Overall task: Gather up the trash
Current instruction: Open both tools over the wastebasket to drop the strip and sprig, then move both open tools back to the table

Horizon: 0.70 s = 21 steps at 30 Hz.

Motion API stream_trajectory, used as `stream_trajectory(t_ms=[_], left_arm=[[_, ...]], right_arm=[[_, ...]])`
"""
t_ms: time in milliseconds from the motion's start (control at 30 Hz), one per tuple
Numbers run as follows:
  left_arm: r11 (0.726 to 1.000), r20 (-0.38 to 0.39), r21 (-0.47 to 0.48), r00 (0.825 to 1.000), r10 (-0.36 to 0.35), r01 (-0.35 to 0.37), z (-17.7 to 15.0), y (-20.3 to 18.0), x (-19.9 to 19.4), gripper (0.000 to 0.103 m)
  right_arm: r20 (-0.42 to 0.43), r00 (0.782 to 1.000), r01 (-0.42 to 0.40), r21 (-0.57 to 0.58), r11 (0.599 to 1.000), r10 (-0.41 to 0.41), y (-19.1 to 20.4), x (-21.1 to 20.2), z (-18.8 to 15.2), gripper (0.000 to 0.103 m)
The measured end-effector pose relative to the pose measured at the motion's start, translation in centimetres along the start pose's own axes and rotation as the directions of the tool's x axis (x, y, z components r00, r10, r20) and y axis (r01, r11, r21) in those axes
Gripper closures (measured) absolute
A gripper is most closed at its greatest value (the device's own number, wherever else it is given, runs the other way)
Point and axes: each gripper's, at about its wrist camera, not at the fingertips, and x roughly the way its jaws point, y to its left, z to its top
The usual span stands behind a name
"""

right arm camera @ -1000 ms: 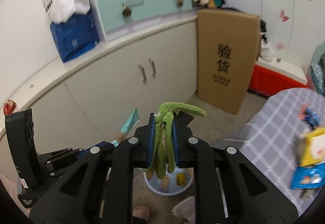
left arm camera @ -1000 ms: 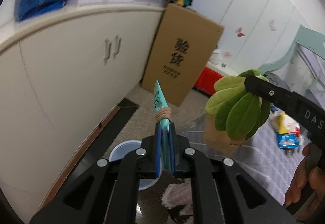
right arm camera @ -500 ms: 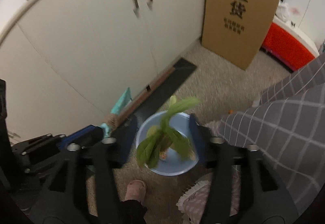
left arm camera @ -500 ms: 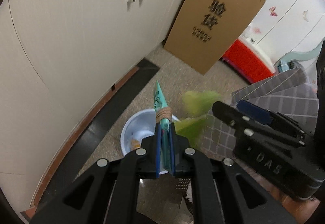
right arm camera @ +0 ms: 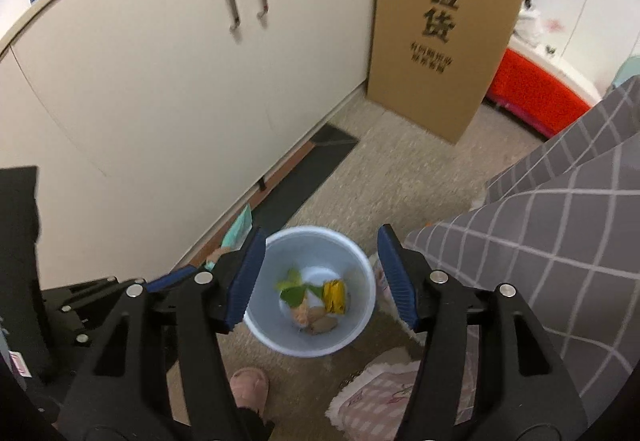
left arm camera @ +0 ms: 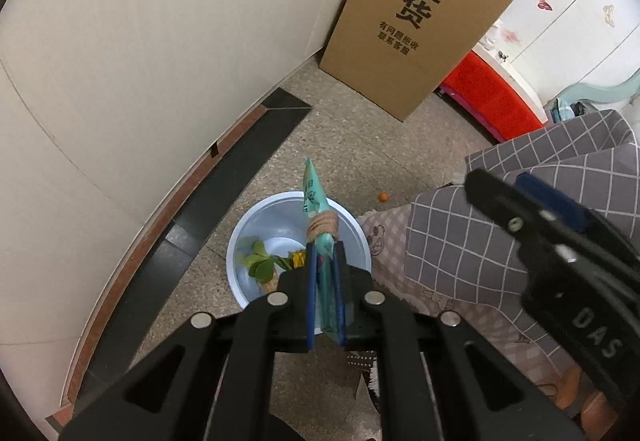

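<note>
Floor with bin — pink slipper in right view only

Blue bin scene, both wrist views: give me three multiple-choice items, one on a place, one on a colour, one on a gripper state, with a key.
1. Where are the green leaves?
A. on the grey checked cloth
B. inside the pale blue bin
C. between the right gripper's pads

2. What colour is the wrapper in the left gripper?
A. teal
B. red
C. white

3. How does the right gripper stand?
A. shut on the leaves
B. shut on nothing
C. open and empty

Key: 1 B, they lie on the bin's bottom; 2 A, teal film stands between the pads; 3 C, the bin shows through the wide gap.
</note>
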Motion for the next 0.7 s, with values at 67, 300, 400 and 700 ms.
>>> stream_trajectory(t_ms=[67,300,400,700], left_arm=[[1.000,0.003,0.003,1.000,-0.008,0.008,0.0,-0.1,-0.3,0.095],[0.999,0.056,-0.046,0.998,-0.027,0.030,0.8,-0.1,-2.7,0.043],[0.997,0.078,-0.066,0.997,-0.020,0.025,0.7,0.0,-4.0,0.043],[0.993,0.237,-0.108,0.971,-0.016,0.043,0.2,-1.2,-12.6,0.041]], right_arm=[[0.043,0.999,0.015,0.013,1.000,-0.016,-0.3,-0.9,0.3,0.044],[0.149,0.988,0.018,0.067,0.998,-0.028,-1.2,-4.7,0.7,0.044],[0.162,0.987,0.007,0.062,0.998,-0.017,-1.2,-6.2,0.7,0.044],[0.238,0.971,-0.034,0.073,0.997,0.016,-1.7,-13.0,0.4,0.044]])
